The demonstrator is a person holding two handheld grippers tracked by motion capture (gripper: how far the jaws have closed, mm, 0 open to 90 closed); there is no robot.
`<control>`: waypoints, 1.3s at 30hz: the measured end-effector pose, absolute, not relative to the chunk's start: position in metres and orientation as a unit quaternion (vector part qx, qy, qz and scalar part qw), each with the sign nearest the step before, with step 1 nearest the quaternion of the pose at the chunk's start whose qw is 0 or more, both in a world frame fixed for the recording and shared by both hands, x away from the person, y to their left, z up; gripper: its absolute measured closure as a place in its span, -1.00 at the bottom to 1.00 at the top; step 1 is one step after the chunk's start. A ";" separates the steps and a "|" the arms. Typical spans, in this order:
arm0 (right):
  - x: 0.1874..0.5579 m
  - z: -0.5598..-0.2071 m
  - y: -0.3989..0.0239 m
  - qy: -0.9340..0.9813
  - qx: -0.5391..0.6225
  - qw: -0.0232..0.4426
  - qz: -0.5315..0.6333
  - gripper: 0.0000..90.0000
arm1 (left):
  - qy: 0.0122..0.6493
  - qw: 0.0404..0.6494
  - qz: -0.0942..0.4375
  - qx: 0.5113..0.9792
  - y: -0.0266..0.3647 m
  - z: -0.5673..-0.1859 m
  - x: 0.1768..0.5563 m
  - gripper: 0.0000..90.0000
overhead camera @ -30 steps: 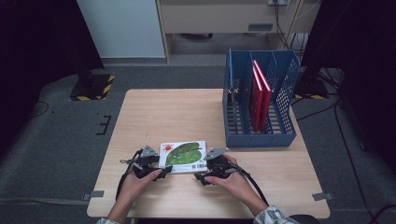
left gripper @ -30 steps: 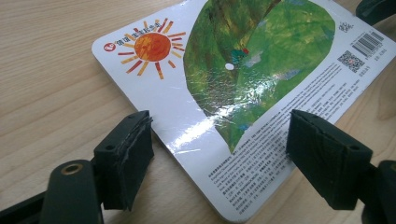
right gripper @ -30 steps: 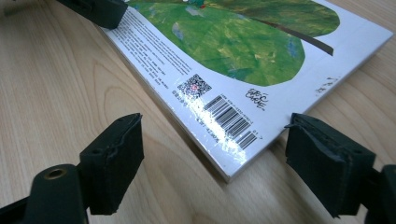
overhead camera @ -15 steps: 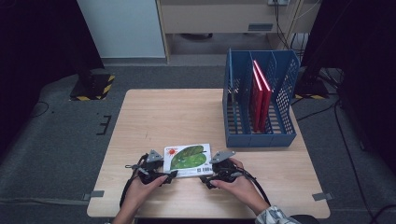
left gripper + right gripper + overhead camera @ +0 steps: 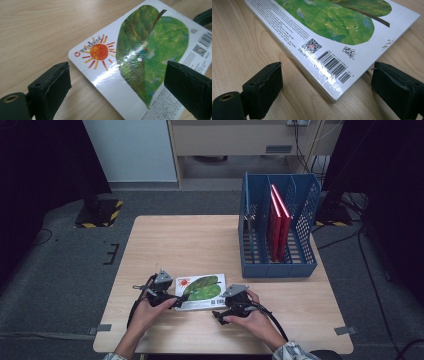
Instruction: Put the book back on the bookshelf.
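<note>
Slid toward the near edge of the table (image 5: 200, 235) since a second ago: book (image 5: 201, 291), and both hands with it. Jaws on both sides lately opening, now spread wide, book lying flat and let go.

At far left, left hand (image 5: 145, 312) around the left gripper (image 5: 176, 301), aimed at the book's left end. From the left gripper view, book (image 5: 140, 62) lying flat on pale wood, glossy white cover with an orange sun beside a big green leaf, glare across the middle. Near corner reaching in between the two black pads (image 5: 53, 90), neither pad pressing on it; right pad hanging over the cover's lower edge, touching or not impossible to tell.

In the middle, book close to the near table edge, well apart from the rack, long side running left to right.

Further right, right gripper (image 5: 219, 314) in the right hand (image 5: 250, 320), pointing at the book's right end. From the right gripper view, book (image 5: 332, 27) seen from its thick corner: barcode, square code, lines of small print too fine to read, a scribbled signature. Corner sitting between the parted pads (image 5: 267, 90), clear wood on both sides.

At far right, blue rack (image 5: 250, 240) with red books (image 5: 278, 222) upright in its middle slots.

Cut off: forearms at the bottom of the high view, book's far end in both gripper views.
</note>
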State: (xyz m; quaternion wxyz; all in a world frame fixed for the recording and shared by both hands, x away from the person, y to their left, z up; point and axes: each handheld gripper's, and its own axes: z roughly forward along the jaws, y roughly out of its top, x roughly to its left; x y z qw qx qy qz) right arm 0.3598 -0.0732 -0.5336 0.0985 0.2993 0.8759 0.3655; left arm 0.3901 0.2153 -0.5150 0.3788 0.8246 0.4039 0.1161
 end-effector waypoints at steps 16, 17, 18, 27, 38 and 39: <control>0.357 -0.537 -0.066 0.874 0.304 0.118 0.361 -0.91 | 0.403 0.361 0.118 0.833 0.215 -0.526 0.419 -0.72; 0.357 -0.537 -0.065 0.873 0.307 0.116 0.361 -0.93 | 0.406 0.363 0.113 0.831 0.214 -0.526 0.419 -0.72; 0.357 -0.538 -0.064 0.873 0.307 0.117 0.360 -0.93 | 0.404 0.364 0.114 0.832 0.215 -0.527 0.419 -0.72; 0.357 -0.538 -0.063 0.872 0.310 0.119 0.359 -0.94 | 0.404 0.372 0.094 0.831 0.213 -0.528 0.419 -0.67; 0.354 -0.539 -0.056 0.864 0.330 0.131 0.356 -1.00 | 0.425 0.375 0.106 0.817 0.210 -0.521 0.418 -0.53; 0.354 -0.539 -0.056 0.863 0.333 0.132 0.356 -1.00 | 0.425 0.382 0.107 0.813 0.211 -0.519 0.418 -0.53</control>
